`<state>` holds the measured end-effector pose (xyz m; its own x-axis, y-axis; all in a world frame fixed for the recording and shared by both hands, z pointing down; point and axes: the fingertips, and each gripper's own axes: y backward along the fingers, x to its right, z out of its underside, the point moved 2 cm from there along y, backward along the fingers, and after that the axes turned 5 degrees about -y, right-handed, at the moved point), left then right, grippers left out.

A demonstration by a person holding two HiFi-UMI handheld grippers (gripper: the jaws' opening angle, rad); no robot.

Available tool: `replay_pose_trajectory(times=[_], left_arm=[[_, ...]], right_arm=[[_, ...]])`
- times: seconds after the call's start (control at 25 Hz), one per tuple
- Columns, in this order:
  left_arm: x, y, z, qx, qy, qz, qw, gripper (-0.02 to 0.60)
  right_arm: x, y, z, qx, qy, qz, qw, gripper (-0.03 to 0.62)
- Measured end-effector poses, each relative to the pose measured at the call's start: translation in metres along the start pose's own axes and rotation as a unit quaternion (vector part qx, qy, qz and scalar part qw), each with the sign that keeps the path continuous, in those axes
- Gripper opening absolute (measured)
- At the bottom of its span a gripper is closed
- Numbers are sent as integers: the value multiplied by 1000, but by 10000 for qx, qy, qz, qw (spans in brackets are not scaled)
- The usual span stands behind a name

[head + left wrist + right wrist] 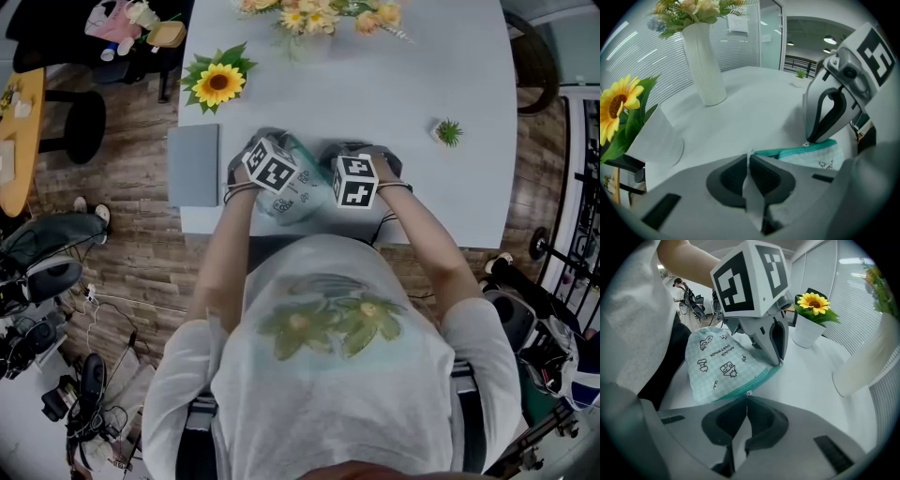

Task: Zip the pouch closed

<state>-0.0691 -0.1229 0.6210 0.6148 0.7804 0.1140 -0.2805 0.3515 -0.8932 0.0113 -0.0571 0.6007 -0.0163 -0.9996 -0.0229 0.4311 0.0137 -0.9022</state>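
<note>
Well out to the left of the left claw (pixel 749 159): a grey pad (pixel 192 165), flat at the side edge of the white tabletop (pixel 375 94). Beyond that claw and a little left: a potted sunflower (pixel 217 82). Farther beyond: a white vase (pixel 707 65), upright.

Left claw itself: pressed together, pinching a thin pale strip of the pouch (pixel 298 195) at its left end. Tilted steeply down.

Between the two claws: the pouch, mint check with small doodles, strung from one claw's tips to the other's, over the near edge of the tabletop. Teal zip (pixel 787 152) along its far side, running straight from the left claw's tips to the right claw's. Body of the pouch bulging toward the person, on the near side of both claws. Resting on the tabletop or held just off it: cannot tell. Zip open or done up: cannot tell either.

Right claw (pixel 746 399): likewise pressed together, nipping the small pull (pixel 748 393) right at its tips, at the pouch's right end. Same steep downward tilt; near the left claw, not touching it.

Well beyond and to the right of the right claw: a small green plant (pixel 448 131), alone on the tabletop.
</note>
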Motion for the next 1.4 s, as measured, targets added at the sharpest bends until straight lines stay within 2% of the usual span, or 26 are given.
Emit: replay_pose_trajectory(times=[0.64, 0.88, 1.4], left_arm=[[0, -3, 2, -29, -123, -94, 9999, 28], [-5, -4, 1, -114, -620, -271, 9976, 27], [0, -6, 3, -142, -543, -160, 9983, 26]], right_arm=[[-5, 1, 4, -62, -28, 136, 9999, 20], [-5, 2, 7, 6, -157, 247, 9996, 20], [-12, 2, 13, -55, -252, 236, 9994, 20]])
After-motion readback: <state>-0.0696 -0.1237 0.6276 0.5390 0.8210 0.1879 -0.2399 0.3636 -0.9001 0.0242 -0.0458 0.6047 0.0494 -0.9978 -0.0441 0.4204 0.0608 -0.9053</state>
